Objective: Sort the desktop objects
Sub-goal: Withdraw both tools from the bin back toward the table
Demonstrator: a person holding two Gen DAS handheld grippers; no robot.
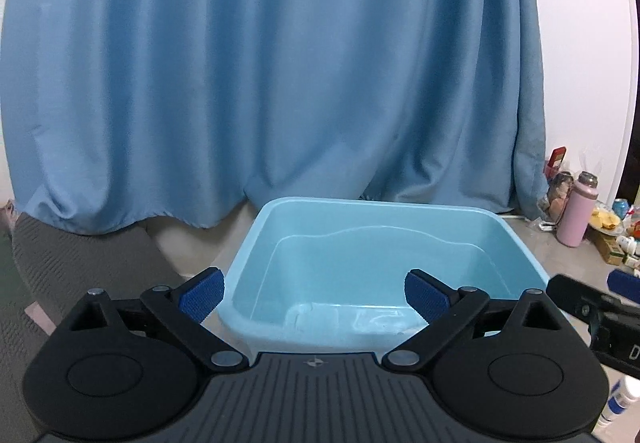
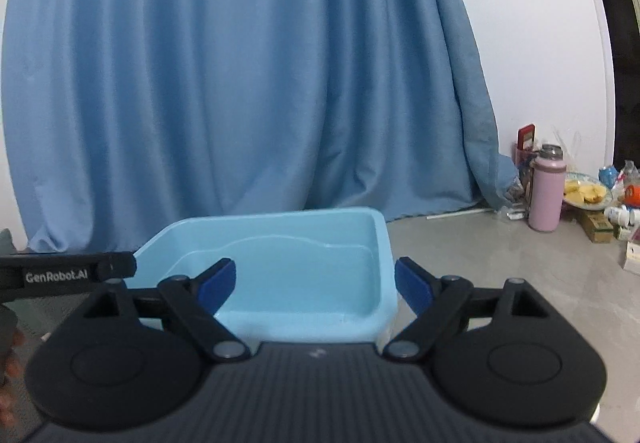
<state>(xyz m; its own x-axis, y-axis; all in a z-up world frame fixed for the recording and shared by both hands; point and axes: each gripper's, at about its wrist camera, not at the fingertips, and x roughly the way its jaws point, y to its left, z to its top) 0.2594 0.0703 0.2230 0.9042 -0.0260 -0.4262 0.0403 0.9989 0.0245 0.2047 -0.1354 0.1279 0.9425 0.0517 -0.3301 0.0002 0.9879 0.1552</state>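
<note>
A light blue plastic bin [image 1: 516, 243] stands on the grey table in front of a blue curtain; it also shows in the right wrist view [image 2: 384, 243]. A pale crumpled item [image 1: 320, 319] lies on its floor at the near wall. My left gripper [image 1: 314, 297] is open and empty, held over the bin's near edge. My right gripper [image 2: 316, 285] is open and empty, astride the bin's right wall. The right gripper's body shows at the right of the left view [image 1: 592, 307], and the left gripper's body at the left of the right view [image 2: 68, 271].
A pink bottle [image 2: 546, 191] stands at the far right beside a plate of yellow food [image 2: 586, 195], a red pack [image 2: 525, 137], small white bottles [image 2: 622, 215] and boxes. A white and blue tube [image 1: 618, 401] lies near my left gripper. A grey cushion [image 1: 72, 263] is at the left.
</note>
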